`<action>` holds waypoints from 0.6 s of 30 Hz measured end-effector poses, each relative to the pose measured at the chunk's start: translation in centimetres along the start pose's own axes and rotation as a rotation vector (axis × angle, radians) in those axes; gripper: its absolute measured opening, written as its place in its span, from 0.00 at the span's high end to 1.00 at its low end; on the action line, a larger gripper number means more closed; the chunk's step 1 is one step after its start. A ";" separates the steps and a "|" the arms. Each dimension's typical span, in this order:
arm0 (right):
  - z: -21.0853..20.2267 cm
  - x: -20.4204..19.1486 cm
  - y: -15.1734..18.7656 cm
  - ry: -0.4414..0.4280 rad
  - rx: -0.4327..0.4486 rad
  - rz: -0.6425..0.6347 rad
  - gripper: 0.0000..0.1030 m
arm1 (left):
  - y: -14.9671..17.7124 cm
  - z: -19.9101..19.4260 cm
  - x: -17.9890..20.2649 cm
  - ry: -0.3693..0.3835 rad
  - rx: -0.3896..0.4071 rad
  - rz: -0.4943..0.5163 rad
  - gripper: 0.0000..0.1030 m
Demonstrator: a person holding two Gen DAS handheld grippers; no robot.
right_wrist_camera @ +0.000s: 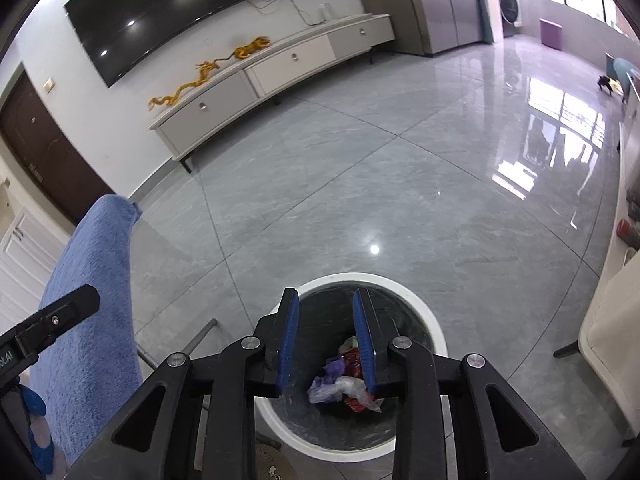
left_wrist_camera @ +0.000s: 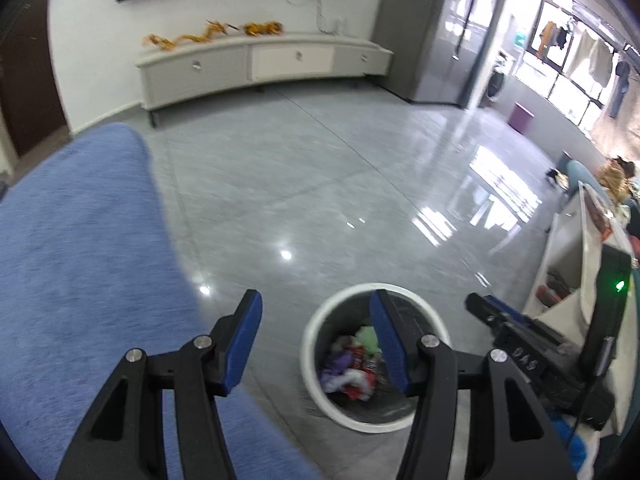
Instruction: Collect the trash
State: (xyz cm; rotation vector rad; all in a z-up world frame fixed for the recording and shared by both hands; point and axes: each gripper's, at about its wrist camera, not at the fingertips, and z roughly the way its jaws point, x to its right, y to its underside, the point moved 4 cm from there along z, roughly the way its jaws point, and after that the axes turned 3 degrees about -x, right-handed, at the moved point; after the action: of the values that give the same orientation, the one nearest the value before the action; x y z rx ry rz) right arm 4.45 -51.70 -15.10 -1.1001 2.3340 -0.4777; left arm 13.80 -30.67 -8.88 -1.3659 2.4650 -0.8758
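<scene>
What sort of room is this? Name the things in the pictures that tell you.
Most likely a home living room. A large dark screen hangs on the wall above a long low cabinet with drawers, and a round waste bin holding wrappers stands on a glossy tiled floor.

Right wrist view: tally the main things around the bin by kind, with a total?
White trash bin: 1
Blue towel: 1
Wall TV: 1
Golden dragon figurines: 2
TV cabinet: 1
Purple stool: 1
Total: 7
</scene>
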 end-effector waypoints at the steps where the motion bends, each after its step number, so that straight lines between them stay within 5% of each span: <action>1: -0.2 -0.8 0.1 -0.007 0.002 -0.016 0.73 | 0.4 -0.4 -0.6 -0.014 0.008 -0.001 0.47; 18: -3.3 -17.1 4.2 -0.139 0.000 -0.360 0.66 | 7.4 -8.0 -13.8 -0.321 0.080 -0.119 0.46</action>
State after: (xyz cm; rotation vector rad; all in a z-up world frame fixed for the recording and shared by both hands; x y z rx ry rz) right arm 9.19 -35.40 -9.45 -1.5127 2.0216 -0.5103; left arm 12.82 -13.11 -8.26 -1.5046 2.1060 -0.7058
